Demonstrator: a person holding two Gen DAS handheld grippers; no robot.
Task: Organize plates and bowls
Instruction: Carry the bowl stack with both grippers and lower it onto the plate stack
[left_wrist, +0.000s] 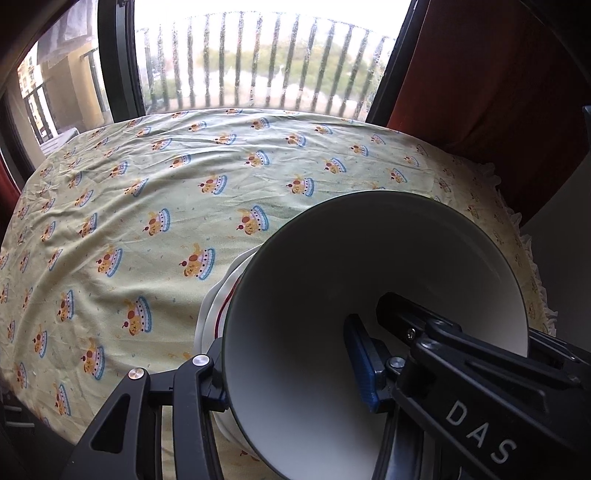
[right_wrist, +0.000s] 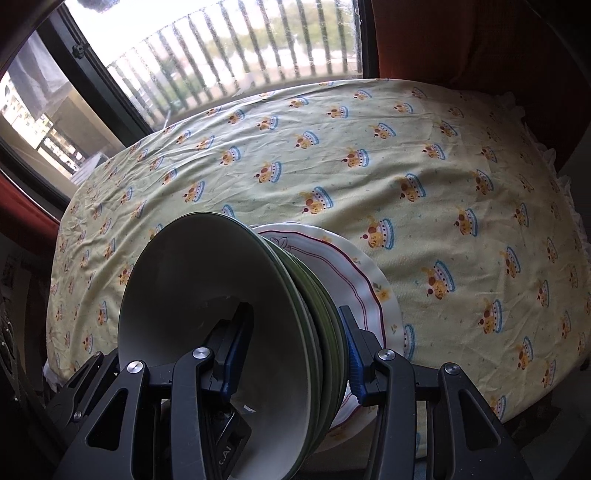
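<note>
Bowls (right_wrist: 221, 306), white inside with dark green rims, sit nested and tipped on edge at the near edge of the counter (right_wrist: 424, 166), their open mouths facing the right wrist camera's left side. The right gripper (right_wrist: 291, 354) pinches this stack: one blue-padded finger (right_wrist: 232, 354) reaches inside the nearest bowl, while the other presses on the outer green walls of the stack. Just behind the bowls, touching them, leans a white scalloped plate (right_wrist: 365, 288) with a maroon line and small flower prints.

From the left wrist view, the left gripper (left_wrist: 291, 373) holds the bowl stack (left_wrist: 369, 277) too, one finger (left_wrist: 364, 365) inside against the white wall and the other outside at the rim, so the fingers are closed on the bowl's wall. The plate's white rim (left_wrist: 216, 306) shows behind the bowl's left side.

A pale green cloth (left_wrist: 147, 192) printed with cartoon cakes covers the whole counter, wrinkled, with a frilled hem at the right edge. Beyond the far edge stands a window (left_wrist: 258, 62) with railing bars, and a red curtain (left_wrist: 480, 92) hangs at the far right corner.
</note>
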